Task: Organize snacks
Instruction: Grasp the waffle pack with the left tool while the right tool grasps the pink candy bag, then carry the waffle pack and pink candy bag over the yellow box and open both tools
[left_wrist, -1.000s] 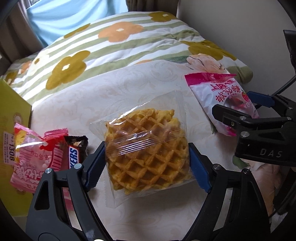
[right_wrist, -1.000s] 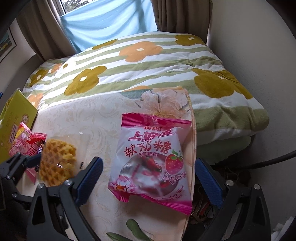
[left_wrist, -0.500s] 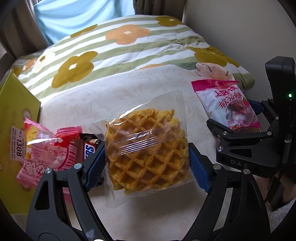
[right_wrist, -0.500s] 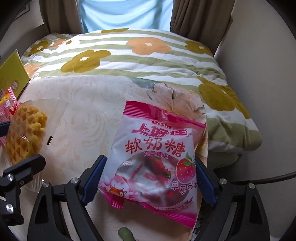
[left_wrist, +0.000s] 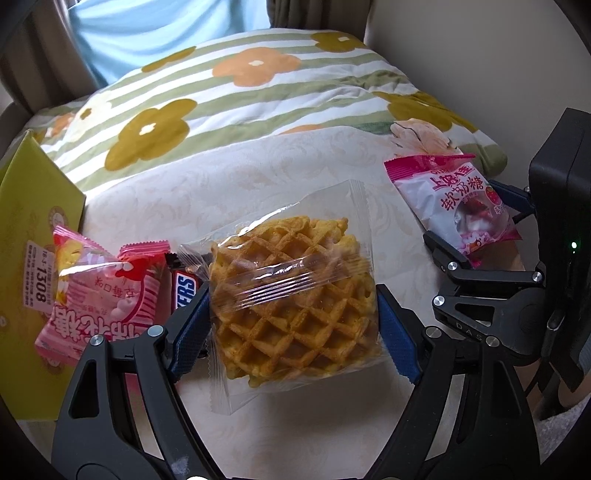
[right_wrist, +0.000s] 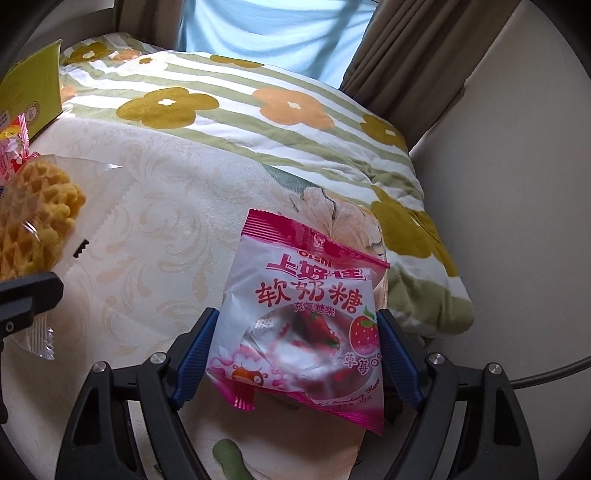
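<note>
Since a second ago our right gripper (right_wrist: 295, 354) has rolled and slid in around the candy bag (right_wrist: 299, 321), jaws closing with the bag between them on the cloth (right_wrist: 155, 206). Our left gripper (left_wrist: 291, 321) pinches the waffle (left_wrist: 291, 295), just beside the Snickers (left_wrist: 183, 291).

Floral striped quilt (left_wrist: 229, 96), beige curtain (right_wrist: 399, 62)

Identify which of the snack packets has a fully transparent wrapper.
The waffle packet, between the left gripper's pads: its wrapper is clear, while both strawberry candy bags are printed pink and white.
</note>
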